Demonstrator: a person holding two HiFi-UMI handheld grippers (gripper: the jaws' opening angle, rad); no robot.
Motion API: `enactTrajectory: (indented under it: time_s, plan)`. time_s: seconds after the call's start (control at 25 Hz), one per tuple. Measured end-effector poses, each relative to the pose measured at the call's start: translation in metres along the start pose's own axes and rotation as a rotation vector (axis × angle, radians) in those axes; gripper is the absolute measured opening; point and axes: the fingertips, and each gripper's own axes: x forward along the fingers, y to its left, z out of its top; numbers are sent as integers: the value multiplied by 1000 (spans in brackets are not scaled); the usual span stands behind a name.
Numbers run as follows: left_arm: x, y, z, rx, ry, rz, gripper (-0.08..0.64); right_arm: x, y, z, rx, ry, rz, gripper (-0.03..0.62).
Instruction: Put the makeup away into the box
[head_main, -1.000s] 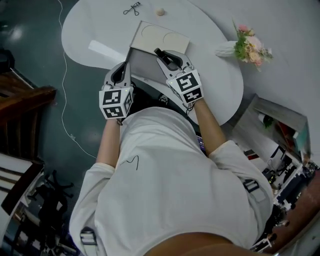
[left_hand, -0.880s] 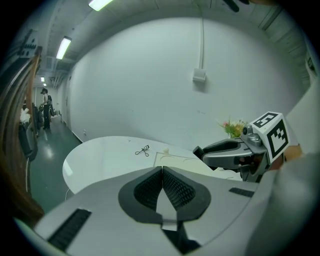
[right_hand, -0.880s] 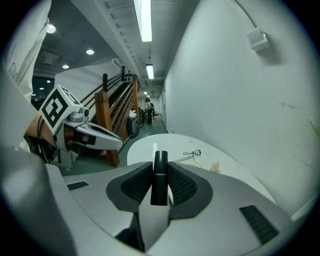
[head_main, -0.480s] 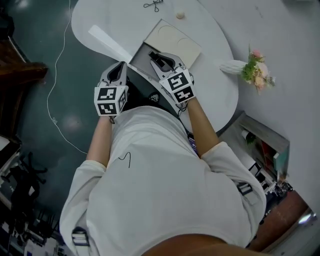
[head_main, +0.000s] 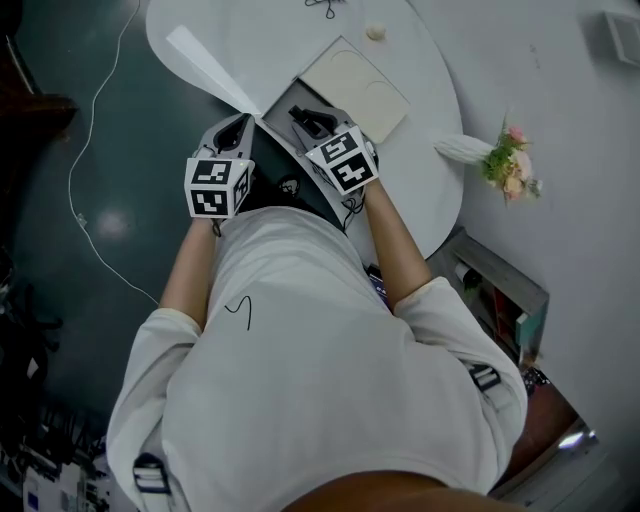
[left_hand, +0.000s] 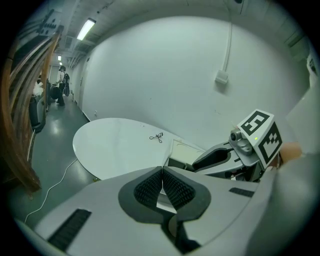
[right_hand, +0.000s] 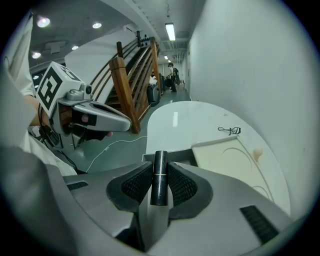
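Currently, right gripper: fingers partway apart, clamped on a black lipstick tube. The tube stands lengthwise between the ribbed pads, with its top end poking just past the fingertips. A thin seam ring shows about a third of the way down it.

Left gripper: fingers closed, tips touching, nothing between them.

Head view: both grippers are held out in front of the person's white shirt, at the near edge of the white oval tabletop. The right gripper points steeply down over the open box, with its fingertips above the box's near part. Contact with the box cannot be confirmed. The left gripper sits just beside the box, on its left, and is tilted down less steeply.

Box: open. Its cream lid is folded back on the far side, with two curved lines faintly visible on the inner face. The interior is grey, and its contents are hidden by the right gripper.

Other items on the tabletop:
- eyelash curler, beyond the box, well apart from both grippers.
- small beige round item, near the lid's far corner, not touching it.
- white vase with pink flowers, at the right edge.

Floor: a white cable trails to the left of the tabletop. The lipstick tube is not yet in the box.
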Motion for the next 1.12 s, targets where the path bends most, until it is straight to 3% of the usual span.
enactTrajectory:
  time_s: [0.64,1.12]
  plan:
    - [21,36,-11,-38,63,-35,20,63,-10,-31,90,194,24,97]
    - [22,35,-6,18,91,-66,20,71,-14,-33,109,201,-3,100]
